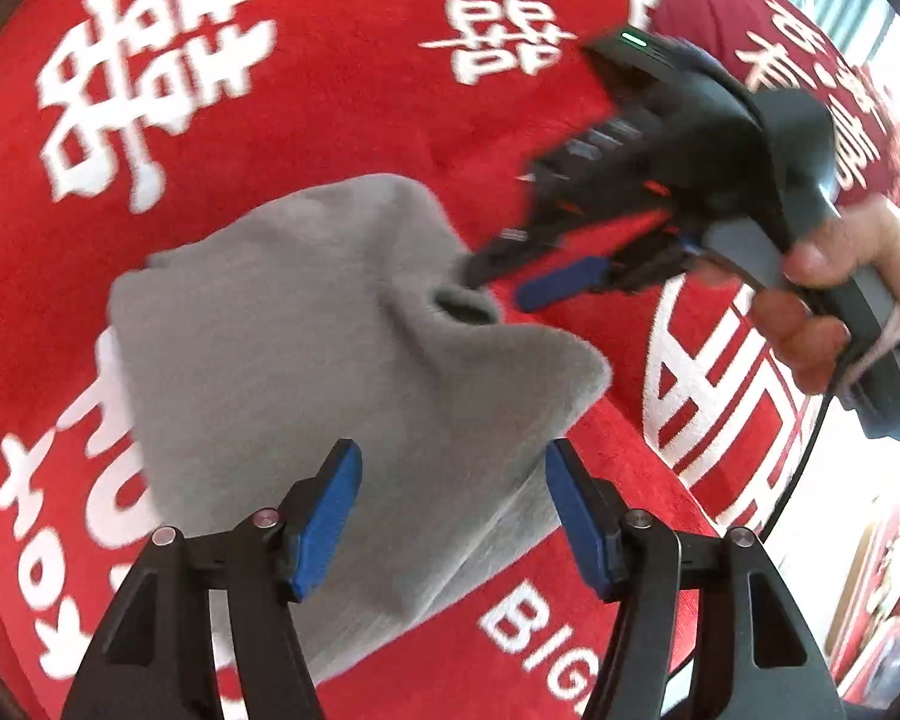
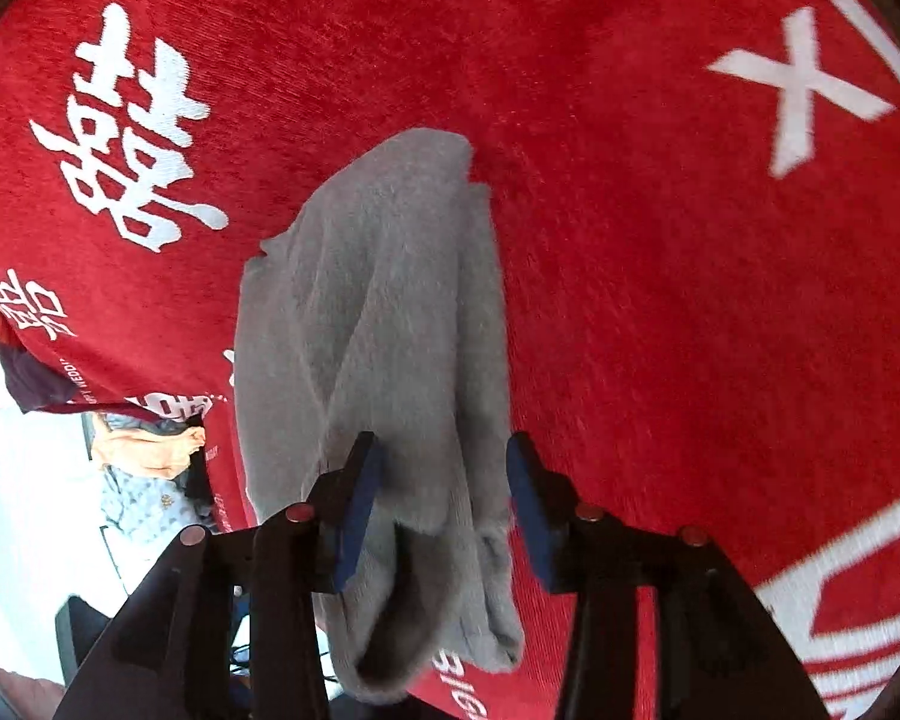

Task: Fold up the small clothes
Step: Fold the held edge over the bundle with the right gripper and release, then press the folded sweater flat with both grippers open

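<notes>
A small grey fleecy garment (image 1: 342,348) lies bunched and partly folded on a red cloth with white characters (image 1: 330,90). My left gripper (image 1: 453,510) is open just above the garment's near edge, holding nothing. My right gripper (image 1: 510,276) shows in the left wrist view, held in a hand at the right, its open blue-padded fingers at the garment's raised fold. In the right wrist view the garment (image 2: 378,330) stretches away lengthwise between my open right gripper's (image 2: 444,510) fingers, its near end bunched under them.
The red cloth (image 2: 660,240) covers the whole work surface. Its edge runs along the left in the right wrist view, with a pile of other clothes (image 2: 150,468) on the floor below. A cable hangs from the right gripper's handle (image 1: 810,438).
</notes>
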A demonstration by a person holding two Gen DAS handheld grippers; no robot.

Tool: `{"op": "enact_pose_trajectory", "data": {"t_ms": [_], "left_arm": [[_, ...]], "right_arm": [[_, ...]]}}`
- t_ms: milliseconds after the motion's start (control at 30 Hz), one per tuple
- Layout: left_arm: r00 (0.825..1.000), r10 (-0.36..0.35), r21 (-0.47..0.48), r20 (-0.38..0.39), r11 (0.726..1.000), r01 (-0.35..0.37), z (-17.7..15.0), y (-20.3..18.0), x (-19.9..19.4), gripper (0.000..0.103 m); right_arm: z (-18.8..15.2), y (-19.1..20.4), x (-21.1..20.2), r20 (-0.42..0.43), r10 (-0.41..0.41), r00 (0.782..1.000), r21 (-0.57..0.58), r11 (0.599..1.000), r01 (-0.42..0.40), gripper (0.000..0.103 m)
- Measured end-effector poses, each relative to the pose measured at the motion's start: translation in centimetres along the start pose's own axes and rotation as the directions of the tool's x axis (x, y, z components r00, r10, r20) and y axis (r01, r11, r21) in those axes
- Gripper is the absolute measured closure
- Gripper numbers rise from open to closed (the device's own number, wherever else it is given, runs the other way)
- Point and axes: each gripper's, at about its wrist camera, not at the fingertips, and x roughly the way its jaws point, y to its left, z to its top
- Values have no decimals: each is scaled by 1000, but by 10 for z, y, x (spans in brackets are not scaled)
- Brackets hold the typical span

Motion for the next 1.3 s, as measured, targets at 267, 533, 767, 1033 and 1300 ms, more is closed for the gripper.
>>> {"op": "enact_pose_trajectory", "data": {"t_ms": [267,533,767,1033,1300], "left_arm": [[998,56,-301,-25,952,-61,-3,87,-4,38],[987,45,-358,-156,929,-98,-26,123,36,38],[983,-4,-331,-182,942,-57,-56,133,52,27],[981,-7,-302,-192,952,-52,-65,134,46,26],[976,-6,-319,-218,946,-65,-85,139,35,27]], "right_arm": [[-34,18,-29,36,88,995,-67,994,-85,55],[-56,34,13,-99,63,993,-141,987,-76,96],[-78,-7,25,-96,-2,995,-32,999,-1,96],[-76,-3,9,-54,-71,996,-34,997,69,86],[-28,16,-17,130,-55,990,-35,998,60,78]]}}
